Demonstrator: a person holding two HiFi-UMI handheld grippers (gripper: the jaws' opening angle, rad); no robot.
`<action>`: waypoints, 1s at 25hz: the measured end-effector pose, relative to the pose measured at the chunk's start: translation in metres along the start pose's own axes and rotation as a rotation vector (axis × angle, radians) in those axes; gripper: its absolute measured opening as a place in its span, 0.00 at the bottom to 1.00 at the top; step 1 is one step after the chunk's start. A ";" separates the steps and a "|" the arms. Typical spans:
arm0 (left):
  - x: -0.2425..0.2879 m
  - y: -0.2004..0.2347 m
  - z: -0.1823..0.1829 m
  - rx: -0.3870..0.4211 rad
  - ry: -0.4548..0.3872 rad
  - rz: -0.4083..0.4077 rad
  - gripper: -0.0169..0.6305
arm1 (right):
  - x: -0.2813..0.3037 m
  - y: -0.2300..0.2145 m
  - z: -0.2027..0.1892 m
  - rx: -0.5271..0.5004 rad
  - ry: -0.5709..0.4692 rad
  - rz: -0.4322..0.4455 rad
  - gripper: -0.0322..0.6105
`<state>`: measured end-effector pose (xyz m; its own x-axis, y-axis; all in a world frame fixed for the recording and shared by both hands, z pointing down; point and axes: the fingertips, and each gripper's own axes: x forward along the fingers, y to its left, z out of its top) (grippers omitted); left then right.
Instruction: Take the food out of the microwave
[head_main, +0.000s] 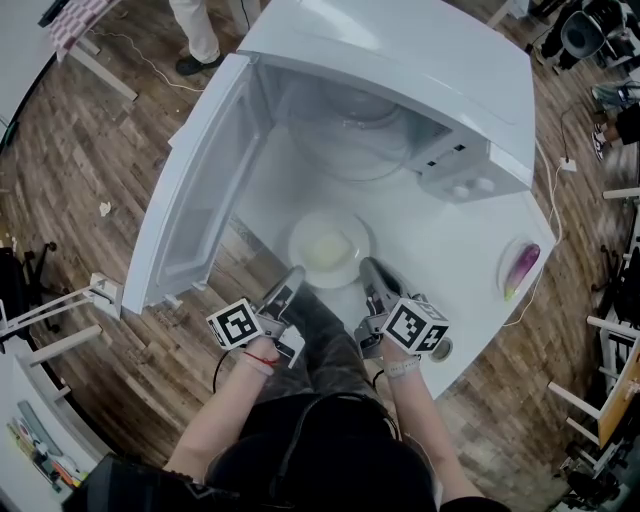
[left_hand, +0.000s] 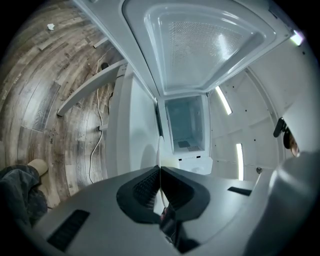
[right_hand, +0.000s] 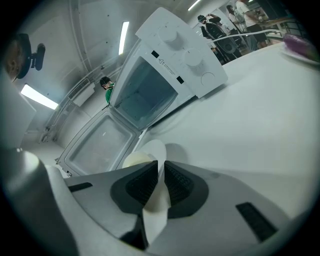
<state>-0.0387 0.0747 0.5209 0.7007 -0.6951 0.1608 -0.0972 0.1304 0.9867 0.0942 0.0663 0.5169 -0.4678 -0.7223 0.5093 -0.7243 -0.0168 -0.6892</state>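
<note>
Plate (head_main: 352, 226) and food (head_main: 325, 250) are already outside the microwave (head_main: 400, 60), in front of its open door (head_main: 195, 190) and over the white table (head_main: 450, 270). From the head view I cannot tell whether the plate rests on the top or hangs just above it.

I have it by the near rim at two spots. The left gripper (head_main: 295, 272) is pinched almost fully together on the left edge, which shows edge-on as a thin line between its pads. The right gripper (head_main: 368, 266) is clamped on the right side of the rim with a slightly wider gap, the pale mound of food just beyond its jaws.

I judge the plate to be stiff, smooth and fairly light — likely to slip in the pads and to chip if dropped. The food looks soft and sits loose, so any tilt could send it sliding. The rim is the only sensible hold, one gripper on each side and both kept level with each other. A purple vegetable (head_main: 523, 266) lies well apart at the table's right end, out of my way.
</note>
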 end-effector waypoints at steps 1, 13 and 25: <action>-0.001 0.000 0.000 -0.001 -0.001 0.000 0.05 | 0.000 0.000 -0.001 0.000 0.005 -0.004 0.14; -0.010 0.007 -0.001 -0.020 -0.003 0.002 0.05 | 0.002 0.001 -0.014 -0.037 0.072 -0.046 0.14; -0.018 0.014 0.003 0.005 -0.007 0.017 0.05 | 0.006 0.005 -0.021 -0.086 0.118 -0.060 0.14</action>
<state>-0.0548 0.0875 0.5321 0.6941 -0.6975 0.1782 -0.1129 0.1389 0.9838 0.0768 0.0762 0.5274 -0.4752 -0.6357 0.6084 -0.7911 0.0060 -0.6117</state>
